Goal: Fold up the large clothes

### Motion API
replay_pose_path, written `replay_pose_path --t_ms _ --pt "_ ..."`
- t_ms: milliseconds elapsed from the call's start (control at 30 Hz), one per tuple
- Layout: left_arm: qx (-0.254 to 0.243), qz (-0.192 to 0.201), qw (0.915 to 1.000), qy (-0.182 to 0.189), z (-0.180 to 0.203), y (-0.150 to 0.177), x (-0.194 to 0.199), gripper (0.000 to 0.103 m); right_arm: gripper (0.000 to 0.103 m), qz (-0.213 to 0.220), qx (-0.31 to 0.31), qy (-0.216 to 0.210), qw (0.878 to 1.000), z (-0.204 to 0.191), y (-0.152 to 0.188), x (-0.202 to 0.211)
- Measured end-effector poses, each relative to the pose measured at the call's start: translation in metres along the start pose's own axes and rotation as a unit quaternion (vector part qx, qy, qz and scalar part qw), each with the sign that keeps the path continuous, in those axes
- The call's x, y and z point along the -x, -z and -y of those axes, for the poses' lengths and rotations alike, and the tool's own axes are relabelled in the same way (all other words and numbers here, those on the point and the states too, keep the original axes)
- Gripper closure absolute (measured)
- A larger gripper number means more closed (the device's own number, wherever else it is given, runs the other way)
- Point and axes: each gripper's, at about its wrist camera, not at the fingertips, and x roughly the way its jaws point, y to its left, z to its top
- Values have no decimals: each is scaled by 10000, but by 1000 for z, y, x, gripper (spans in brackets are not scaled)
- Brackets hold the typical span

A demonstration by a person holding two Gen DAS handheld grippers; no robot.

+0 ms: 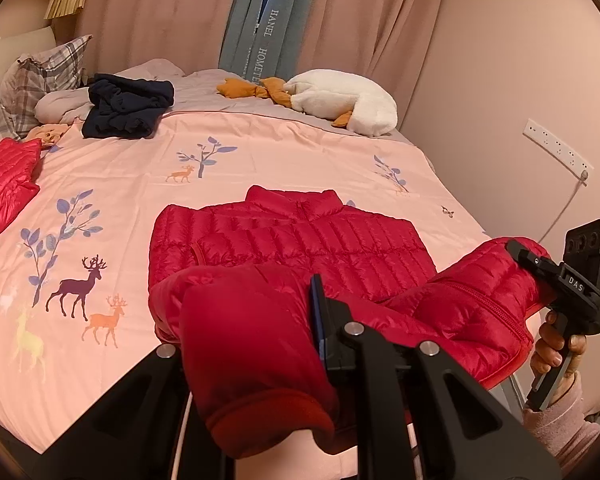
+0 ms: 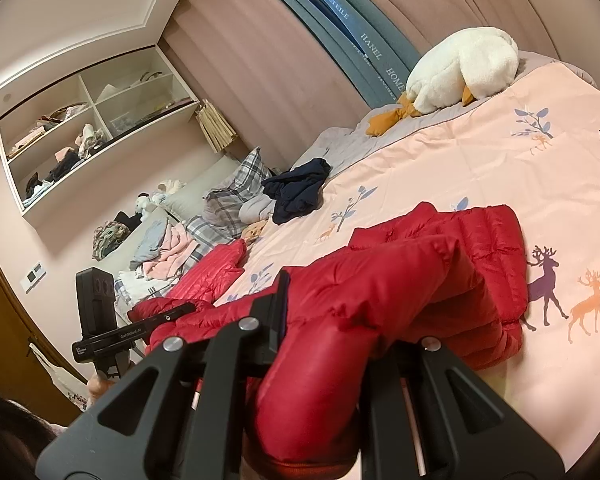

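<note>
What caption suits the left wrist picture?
Both grippers, left gripper and right gripper, lift the red puffer jacket over the deer-print bedspread.

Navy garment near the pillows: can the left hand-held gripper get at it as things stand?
Probably not yet. The left hand-held gripper is shut on the red jacket, and the navy garment lies far across the bed, though nothing blocks the path.

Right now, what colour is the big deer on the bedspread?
Dark purple, the big deer shows best in the left wrist view.
</note>
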Motion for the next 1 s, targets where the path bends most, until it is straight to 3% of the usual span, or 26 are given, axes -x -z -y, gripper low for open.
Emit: replay_pose_path --t_ms 1000 --pt "93 -91 9994 -307 -16 -20 -31 89 91 46 -84 276 9996 20 -20 -31"
